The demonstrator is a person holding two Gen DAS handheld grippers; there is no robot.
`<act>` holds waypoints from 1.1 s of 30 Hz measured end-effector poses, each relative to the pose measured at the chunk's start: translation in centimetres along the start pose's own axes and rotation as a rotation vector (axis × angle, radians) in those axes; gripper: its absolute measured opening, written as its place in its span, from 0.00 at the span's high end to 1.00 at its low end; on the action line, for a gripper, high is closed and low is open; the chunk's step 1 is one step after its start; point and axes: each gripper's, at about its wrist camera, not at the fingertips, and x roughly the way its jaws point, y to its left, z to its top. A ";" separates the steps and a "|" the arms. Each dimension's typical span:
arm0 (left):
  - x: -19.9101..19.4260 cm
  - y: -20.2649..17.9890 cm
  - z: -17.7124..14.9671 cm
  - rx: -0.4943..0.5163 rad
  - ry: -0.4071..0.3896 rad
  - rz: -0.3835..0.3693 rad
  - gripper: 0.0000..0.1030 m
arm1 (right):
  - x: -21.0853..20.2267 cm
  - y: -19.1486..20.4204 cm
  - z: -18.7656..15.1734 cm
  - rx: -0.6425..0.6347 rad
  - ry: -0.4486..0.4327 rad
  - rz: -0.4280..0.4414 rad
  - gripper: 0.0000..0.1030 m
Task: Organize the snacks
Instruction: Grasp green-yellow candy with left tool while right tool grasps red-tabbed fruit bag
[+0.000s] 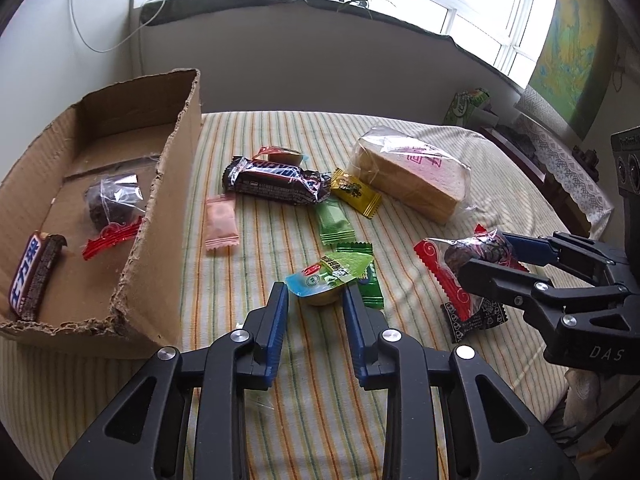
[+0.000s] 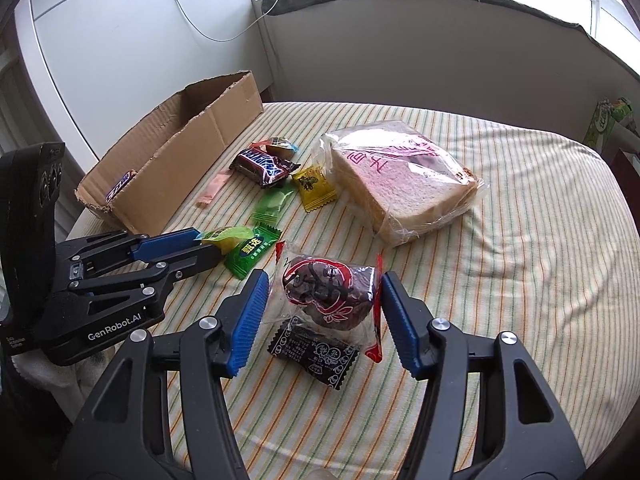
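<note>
The step in hand looks like a double pickup, each snack bound for the torn brown cardboard box (image 1: pixel 168 184) at the left of the left wrist frame; the right gripper (image 2: pixel 322 294) is straddling the dark cake in its clear red-edged wrapper (image 2: pixel 326 288) at lower centre, pads beside the film and seemingly not yet pressing; the left gripper (image 1: pixel 314 300) is pinching the small jelly cup with its blue foil lid (image 1: pixel 320 288) at lower centre. Next, I judge, the right needs to close fully, then both lift and carry leftward. Counted: one box holding two snacks; one clear bag of sliced bread (image 1: pixel 408 172); one dark chocolate bar (image 1: pixel 276 182) on the cloth; about nine small packets lying loose.
</note>
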 end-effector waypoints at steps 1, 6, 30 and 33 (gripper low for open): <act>0.2 -0.1 0.1 0.001 0.003 0.004 0.74 | 0.0 0.0 0.0 -0.003 0.001 -0.001 0.41; 0.6 -1.2 0.3 0.037 -0.001 -0.008 0.74 | 0.2 0.0 0.0 -0.006 0.003 0.000 0.41; 1.8 -2.5 2.2 0.004 -0.008 -0.024 0.40 | -0.2 -0.6 0.2 0.012 -0.002 0.018 0.41; 2.1 -2.1 1.9 0.000 0.008 -0.026 0.60 | -0.6 -1.0 0.2 0.017 -0.009 0.016 0.41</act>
